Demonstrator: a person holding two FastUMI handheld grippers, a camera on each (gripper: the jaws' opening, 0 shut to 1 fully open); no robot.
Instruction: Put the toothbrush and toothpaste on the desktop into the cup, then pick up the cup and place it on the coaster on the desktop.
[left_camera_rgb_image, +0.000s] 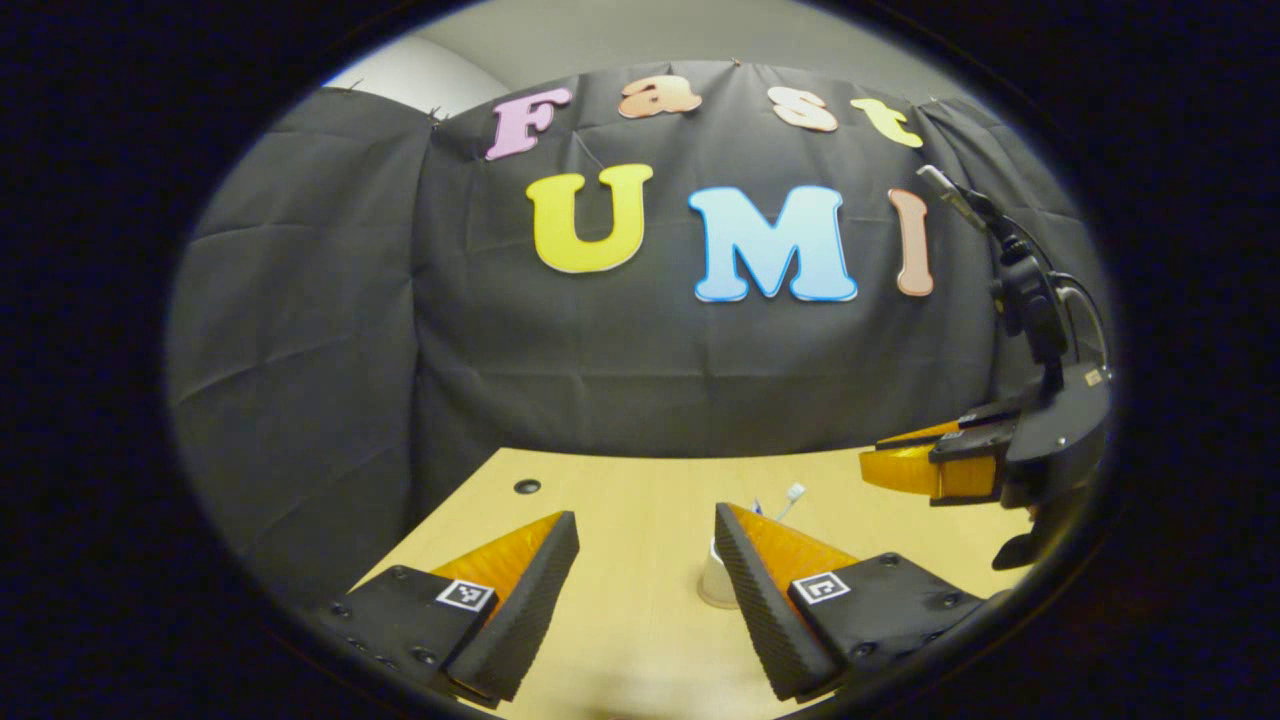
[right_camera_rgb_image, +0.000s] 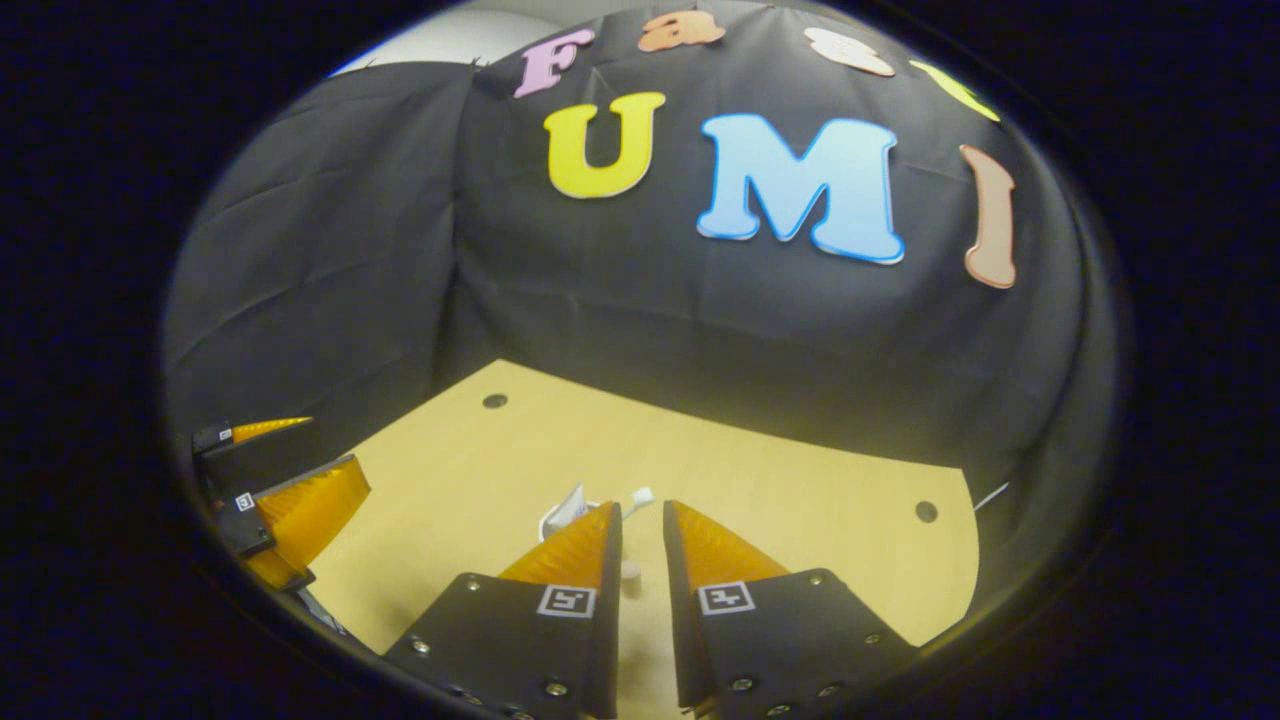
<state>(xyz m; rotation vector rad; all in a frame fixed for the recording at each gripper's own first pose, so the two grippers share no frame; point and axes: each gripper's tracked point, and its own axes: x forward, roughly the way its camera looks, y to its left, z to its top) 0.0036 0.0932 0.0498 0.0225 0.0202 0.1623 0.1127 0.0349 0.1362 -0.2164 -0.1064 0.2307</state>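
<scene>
Table: smooth light wooden desktop (left_camera_rgb_image: 620, 600) with small dark round holes, black cloth wall behind.
Cup: pale plastic cup (left_camera_rgb_image: 716, 580) on the table, white toothbrush (left_camera_rgb_image: 790, 497) inside (partly hidden).
Left gripper (left_camera_rgb_image: 645, 530): wide apart, holding nothing.
Right gripper (right_camera_rgb_image: 642, 520): narrow gap, above the cup.

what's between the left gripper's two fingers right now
Only bare desktop in the left gripper view; the cup stands partly behind one of the fingers.

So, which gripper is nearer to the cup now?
Left, probably. The left gripper is low over the table, with the cup just beside one finger. The right gripper hangs higher, off to the side of the cup.
</scene>
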